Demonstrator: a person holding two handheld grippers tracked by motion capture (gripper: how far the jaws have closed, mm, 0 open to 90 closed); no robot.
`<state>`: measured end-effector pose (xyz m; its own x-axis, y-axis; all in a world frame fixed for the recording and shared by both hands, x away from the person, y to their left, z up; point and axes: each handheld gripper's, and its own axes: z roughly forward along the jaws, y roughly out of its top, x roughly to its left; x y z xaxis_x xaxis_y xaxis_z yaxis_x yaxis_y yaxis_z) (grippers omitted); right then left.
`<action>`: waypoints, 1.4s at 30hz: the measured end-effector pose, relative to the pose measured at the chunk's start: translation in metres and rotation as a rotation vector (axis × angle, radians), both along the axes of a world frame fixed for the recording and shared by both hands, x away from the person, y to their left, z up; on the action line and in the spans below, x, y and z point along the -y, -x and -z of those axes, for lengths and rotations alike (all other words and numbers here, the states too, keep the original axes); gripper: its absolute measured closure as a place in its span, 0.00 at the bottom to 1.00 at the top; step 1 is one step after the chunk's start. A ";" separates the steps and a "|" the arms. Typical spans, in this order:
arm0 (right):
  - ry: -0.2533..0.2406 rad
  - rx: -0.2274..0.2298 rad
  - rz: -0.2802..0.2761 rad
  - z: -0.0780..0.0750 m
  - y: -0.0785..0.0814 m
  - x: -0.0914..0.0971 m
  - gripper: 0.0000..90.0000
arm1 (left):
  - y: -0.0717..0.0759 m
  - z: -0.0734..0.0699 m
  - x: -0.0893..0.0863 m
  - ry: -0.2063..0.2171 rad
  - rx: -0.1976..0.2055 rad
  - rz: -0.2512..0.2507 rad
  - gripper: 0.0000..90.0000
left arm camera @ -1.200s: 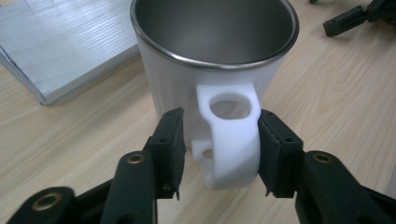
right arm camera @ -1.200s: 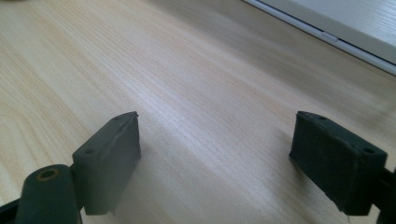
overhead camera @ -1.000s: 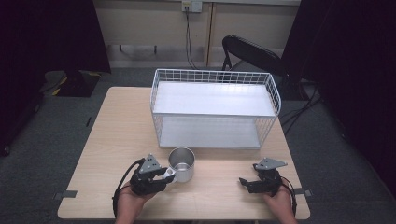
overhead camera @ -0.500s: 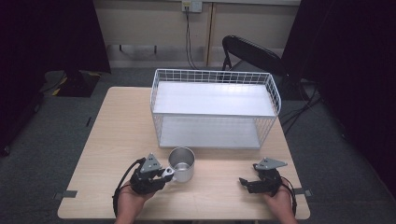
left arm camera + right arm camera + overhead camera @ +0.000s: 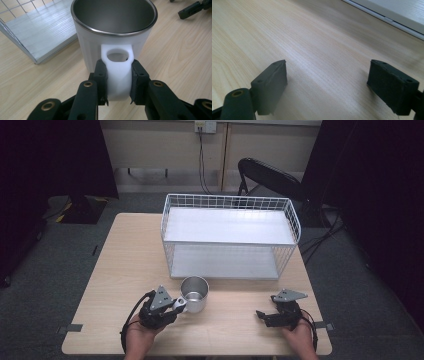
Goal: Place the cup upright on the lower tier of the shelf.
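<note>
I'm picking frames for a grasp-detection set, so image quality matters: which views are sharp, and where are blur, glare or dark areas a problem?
High view: table evenly lit, surroundings very dark. Left gripper view: mug and its white handle fairly sharp between the left gripper pads, mild sheen on the rim. Right gripper view: right gripper pads soft, wood grain beyond clearer, no harsh glare.

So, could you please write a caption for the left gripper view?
Left gripper shut on the white handle of a steel-lined mug beside the wire basket.

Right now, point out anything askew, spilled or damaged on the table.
Nothing stands out. The white steel-lined mug stands upright and empty, its handle squarely clamped in the left tool; the white wire basket sits square.
</note>
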<state>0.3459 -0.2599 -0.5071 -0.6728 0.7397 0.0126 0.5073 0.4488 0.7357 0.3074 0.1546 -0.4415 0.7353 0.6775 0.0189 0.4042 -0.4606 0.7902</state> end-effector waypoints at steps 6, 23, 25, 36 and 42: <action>-0.001 0.000 0.000 0.000 0.000 0.000 0.17 | -0.002 -0.006 -0.002 0.034 0.006 -0.007 0.80; 0.000 0.000 0.000 0.000 0.000 0.000 0.17 | -0.021 -0.019 0.006 0.019 0.054 -0.043 0.80; 0.000 0.000 0.000 0.000 0.000 0.000 0.17 | -0.023 -0.021 0.008 0.025 0.058 -0.048 0.80; 0.000 0.000 0.000 0.000 0.000 0.000 0.17 | -0.030 -0.025 0.017 0.012 0.073 -0.050 0.80; 0.000 0.000 0.000 0.000 0.000 0.000 0.17 | -0.033 -0.026 0.021 0.023 0.073 -0.048 0.80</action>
